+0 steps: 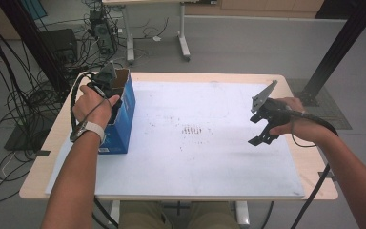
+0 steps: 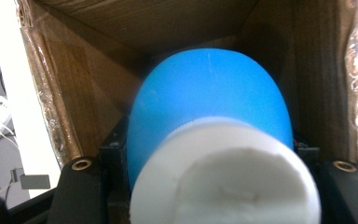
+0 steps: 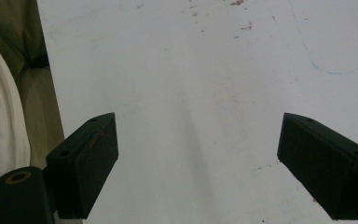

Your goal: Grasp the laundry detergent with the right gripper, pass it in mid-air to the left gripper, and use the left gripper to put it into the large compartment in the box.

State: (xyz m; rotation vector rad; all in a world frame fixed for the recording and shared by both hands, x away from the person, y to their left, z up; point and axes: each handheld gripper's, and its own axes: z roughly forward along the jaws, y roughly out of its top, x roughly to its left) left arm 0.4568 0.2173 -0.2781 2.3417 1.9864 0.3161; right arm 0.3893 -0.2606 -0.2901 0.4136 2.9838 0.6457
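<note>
My left gripper (image 1: 107, 80) reaches down into an open cardboard box (image 1: 124, 117) with blue outer sides, standing at the table's left. In the left gripper view a blue bottle (image 2: 209, 93) with a white cap (image 2: 223, 182) sits between the jaws, cap toward the camera, and the black fingers (image 2: 114, 151) press on its sides. The box's brown inner walls (image 2: 88, 79) surround it. My right gripper (image 1: 263, 130) hovers over the white board (image 1: 195, 157) at the right, jaws wide apart with nothing between them (image 3: 198, 158).
The white board covers most of the wooden table (image 1: 314, 176). Beyond the table's left edge lie many cables (image 1: 14, 100) and a computer tower (image 1: 102, 31). Another table's legs (image 1: 183, 43) stand behind, and a black post (image 1: 336, 52) rises at the far right.
</note>
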